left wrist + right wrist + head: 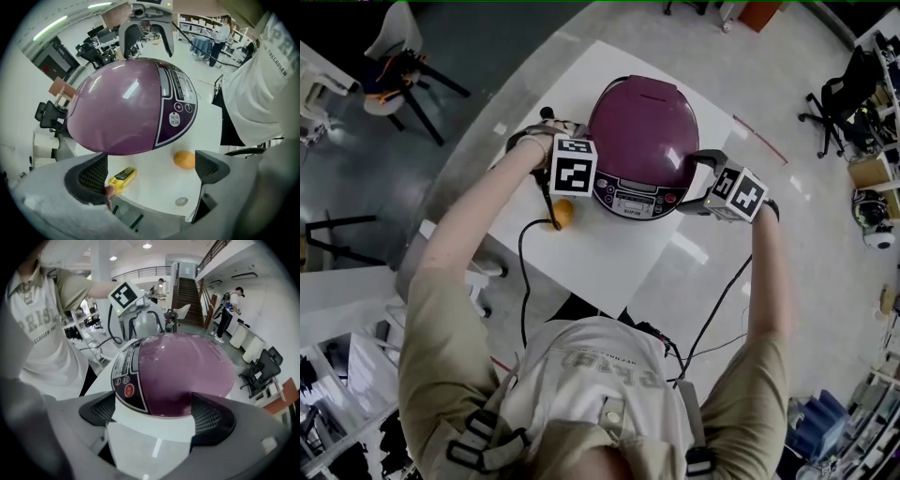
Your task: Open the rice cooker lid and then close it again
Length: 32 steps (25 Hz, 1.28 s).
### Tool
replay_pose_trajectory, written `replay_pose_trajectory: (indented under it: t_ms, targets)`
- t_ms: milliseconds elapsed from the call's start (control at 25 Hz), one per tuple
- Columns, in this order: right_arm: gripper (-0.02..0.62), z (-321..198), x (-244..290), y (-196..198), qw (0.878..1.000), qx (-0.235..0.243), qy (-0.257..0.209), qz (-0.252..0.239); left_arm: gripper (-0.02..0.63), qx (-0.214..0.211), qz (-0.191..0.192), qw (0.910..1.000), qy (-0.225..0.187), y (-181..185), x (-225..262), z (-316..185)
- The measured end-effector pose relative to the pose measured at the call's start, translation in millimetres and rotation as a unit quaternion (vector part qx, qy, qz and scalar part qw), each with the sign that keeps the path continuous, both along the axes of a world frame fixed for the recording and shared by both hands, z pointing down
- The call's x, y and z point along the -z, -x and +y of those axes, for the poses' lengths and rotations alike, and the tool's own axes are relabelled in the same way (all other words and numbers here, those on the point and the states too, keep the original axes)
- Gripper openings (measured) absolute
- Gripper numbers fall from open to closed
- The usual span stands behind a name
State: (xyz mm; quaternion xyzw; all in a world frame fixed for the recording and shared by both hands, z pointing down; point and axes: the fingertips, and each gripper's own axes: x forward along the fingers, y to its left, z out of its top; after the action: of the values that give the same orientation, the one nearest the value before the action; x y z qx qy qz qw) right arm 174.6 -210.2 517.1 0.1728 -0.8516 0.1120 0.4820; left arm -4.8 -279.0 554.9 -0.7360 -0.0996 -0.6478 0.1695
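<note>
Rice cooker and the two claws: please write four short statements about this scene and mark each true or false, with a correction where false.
1. The rice cooker's glossy purple domed lid is closed. True.
2. The left claw is shut on the small round orange object. False: its jaws stand apart with nothing held between them; the orange object lies on the white table.
3. Both claws are at the same side of the cooker. False: the left claw is at its left, the right claw at its right.
4. The right claw's jaws are apart. True.
</note>
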Motion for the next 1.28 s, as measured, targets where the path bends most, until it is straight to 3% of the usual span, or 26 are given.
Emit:
replay_pose_trajectory:
  t_ms: [80, 160, 200, 240, 320, 400, 560, 640, 720, 760, 800, 880, 1000, 1040, 1080, 1120, 1200, 1280]
  targets:
    - [0.477, -10, 17, 2, 0.996, -0.045, -0.038, -0.061, 0.592, 0.022, 0.033, 0.9992, -0.010, -1, 10, -5]
    - [0.477, -19, 44, 0, 0.980, -0.102, -0.099, -0.137, 0.592, 0.050, 0.093, 0.9942, -0.016, -4, 30, -7]
    - [0.477, -20, 60, -1, 0.968, -0.126, -0.131, -0.171, 0.592, 0.070, 0.143, 0.9872, -0.013, -9, 46, -6]
    - [0.477, -19, 75, -3, 0.956, -0.146, -0.164, -0.196, 0.592, 0.095, 0.202, 0.9746, -0.006, -15, 65, -3]
    - [0.477, -12, 99, -9, 0.930, -0.179, -0.237, -0.216, 0.591, 0.147, 0.324, 0.9347, 0.012, -24, 105, 7]
    - [0.477, 0, 115, -11, 0.907, -0.201, -0.304, -0.211, 0.591, 0.187, 0.423, 0.8869, 0.007, -26, 138, 16]
    - [0.474, 29, 142, 1, 0.858, -0.251, -0.376, -0.245, 0.588, 0.241, 0.569, 0.7815, -0.086, -14, 186, 28]
    - [0.471, 44, 151, 11, 0.838, -0.275, -0.401, -0.247, 0.588, 0.271, 0.606, 0.7420, -0.092, -11, 194, 45]
    - [0.448, 60, 165, 22, 0.817, -0.292, -0.434, -0.243, 0.581, 0.296, 0.629, 0.7122, -0.095, -7, 198, 63]
    - [0.406, 68, 173, 28, 0.805, -0.299, -0.450, -0.245, 0.571, 0.309, 0.639, 0.6975, -0.102, -4, 200, 71]
    - [0.352, 75, 179, 31, 0.794, -0.306, -0.463, -0.247, 0.518, 0.323, 0.647, 0.6817, -0.111, -1, 203, 77]
    - [0.262, 85, 185, 35, 0.778, -0.322, -0.482, -0.244, 0.352, 0.353, 0.663, 0.6478, -0.130, 7, 209, 85]
    - [0.147, 96, 186, 29, 0.757, -0.360, -0.497, -0.223, 0.189, 0.396, 0.676, 0.6026, -0.153, 18, 215, 95]
    - [0.111, 101, 187, 26, 0.749, -0.375, -0.501, -0.220, 0.130, 0.405, 0.681, 0.5897, -0.157, 21, 218, 99]
    - [0.050, 105, 189, 26, 0.739, -0.385, -0.506, -0.224, 0.023, 0.408, 0.688, 0.5798, -0.155, 23, 221, 103]
    - [0.007, 108, 192, 30, 0.732, -0.388, -0.509, -0.234, 0.011, 0.405, 0.696, 0.5735, -0.148, 23, 225, 108]
    - [0.002, 111, 195, 40, 0.726, -0.388, -0.506, -0.257, 0.009, 0.395, 0.707, 0.5713, -0.134, 17, 230, 114]
    - [0.002, 115, 186, 42, 0.728, -0.395, -0.495, -0.263, 0.009, 0.389, 0.704, 0.5799, -0.130, 11, 229, 116]
